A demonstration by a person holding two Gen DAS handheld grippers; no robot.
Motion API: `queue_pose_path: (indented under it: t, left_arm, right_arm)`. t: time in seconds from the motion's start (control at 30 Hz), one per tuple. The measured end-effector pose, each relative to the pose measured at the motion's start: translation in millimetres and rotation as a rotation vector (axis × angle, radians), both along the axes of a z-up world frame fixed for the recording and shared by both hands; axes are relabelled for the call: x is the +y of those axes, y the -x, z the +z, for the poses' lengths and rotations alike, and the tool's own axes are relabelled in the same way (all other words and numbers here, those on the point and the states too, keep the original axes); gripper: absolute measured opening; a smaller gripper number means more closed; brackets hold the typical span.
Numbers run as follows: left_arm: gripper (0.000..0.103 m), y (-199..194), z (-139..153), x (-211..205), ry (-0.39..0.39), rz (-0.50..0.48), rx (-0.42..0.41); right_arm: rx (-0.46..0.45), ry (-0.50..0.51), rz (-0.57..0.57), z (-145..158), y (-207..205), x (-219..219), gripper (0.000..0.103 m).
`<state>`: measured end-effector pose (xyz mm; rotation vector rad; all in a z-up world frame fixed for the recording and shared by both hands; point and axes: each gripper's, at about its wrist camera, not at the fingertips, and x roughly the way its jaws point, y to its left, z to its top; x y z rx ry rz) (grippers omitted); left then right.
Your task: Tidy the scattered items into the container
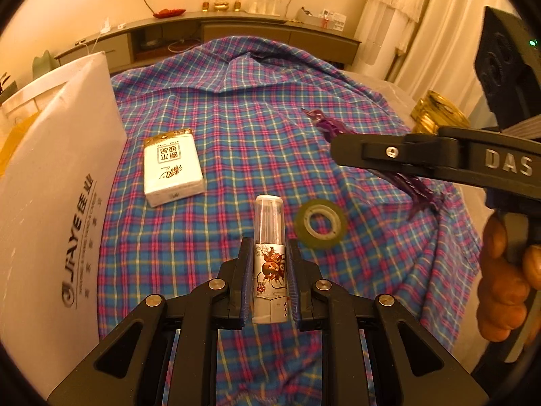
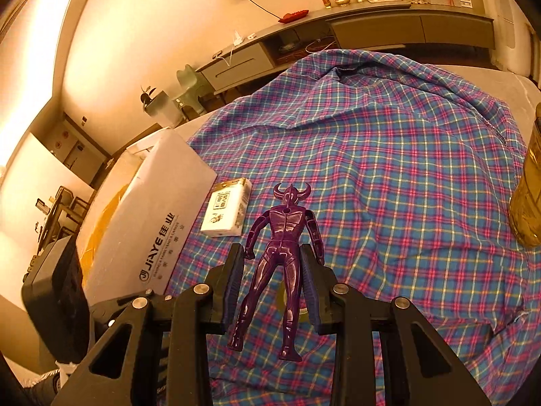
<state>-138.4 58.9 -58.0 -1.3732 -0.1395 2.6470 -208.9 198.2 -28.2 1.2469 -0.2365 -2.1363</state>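
Note:
My left gripper (image 1: 269, 253) is shut on a small printed tube with a clear cap (image 1: 269, 237), lifted above the plaid cloth (image 1: 236, 128). My right gripper (image 2: 273, 257) is shut on a purple horned toy figure (image 2: 285, 237), its pads at the figure's hips, raised over the cloth (image 2: 389, 155). The same gripper's finger (image 1: 405, 155) shows at the right of the left wrist view with the purple figure (image 1: 324, 125) partly hidden behind it. A tape roll (image 1: 320, 224) and a white tissue pack (image 1: 172, 169) lie on the cloth. The white container box (image 1: 57, 186) stands at the left.
A gold object (image 1: 436, 115) sits at the cloth's right edge, seen as a tall amber shape (image 2: 529, 196) in the right wrist view. A person's hand (image 1: 503, 287) holds the right gripper's handle. A low cabinet (image 1: 236, 34) runs along the far wall. The box (image 2: 142, 216) has an open top.

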Motion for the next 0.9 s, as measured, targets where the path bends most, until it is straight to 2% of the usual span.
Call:
queue_pose_path:
  t: [0.57, 0.9]
  left_arm:
    - [0.019, -67.6, 19.4, 9.4, -0.019, 0.003, 0.013]
    - [0.019, -102.4, 30.7, 0.5, -0.024, 0.02, 0.023]
  right_arm:
    - [-0.003, 0.057, 0.02, 0.3, -47.9, 2.3, 0.035]
    - [0.002, 0.075, 0.03, 0.6, -72.0, 5.4, 0.035]
